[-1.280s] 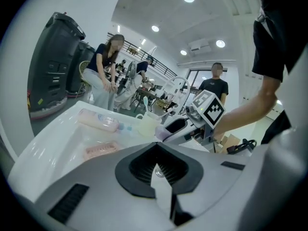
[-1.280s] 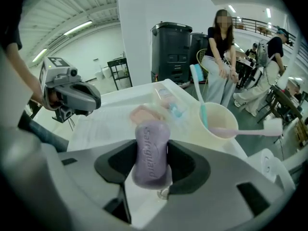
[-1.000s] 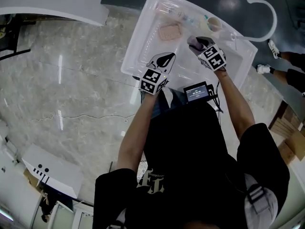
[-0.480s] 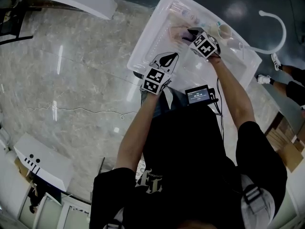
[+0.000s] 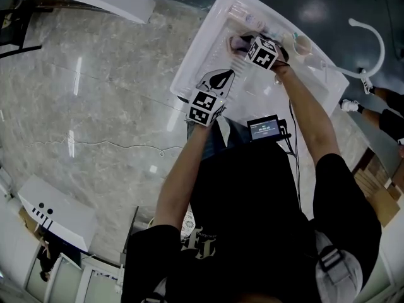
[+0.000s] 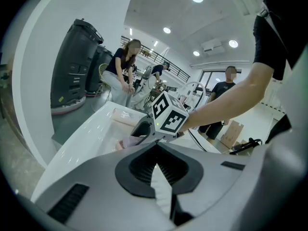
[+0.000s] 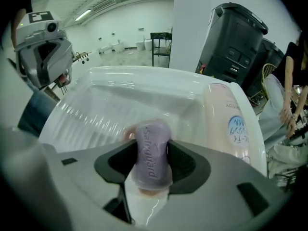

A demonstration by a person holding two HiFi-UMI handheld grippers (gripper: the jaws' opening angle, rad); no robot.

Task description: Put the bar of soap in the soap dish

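A purple bar of soap [image 7: 153,163] stands on edge between the jaws of my right gripper [image 7: 151,146], which is shut on it. Just beneath the bar a pink soap dish [image 7: 125,133] peeks out; I cannot tell whether they touch. In the head view the right gripper [image 5: 252,46] holds the soap [image 5: 238,41] at the far end of the white basin [image 5: 199,52]. My left gripper [image 5: 220,79] hovers over the basin's near edge, shut and empty. From the left gripper view, the right gripper's marker cube [image 6: 168,115] sits ahead.
A pale bottle [image 7: 236,124] lies along the basin's far rim, and a cup [image 5: 303,43] stands near a curved white faucet [image 5: 374,33]. A black bin [image 7: 236,37] stands behind the basin. People stand in the background [image 6: 122,69]. Marble floor lies left of the basin.
My right gripper has carried the soap toward the far end of the basin, over the pink dish. The left gripper has stayed near the front edge.
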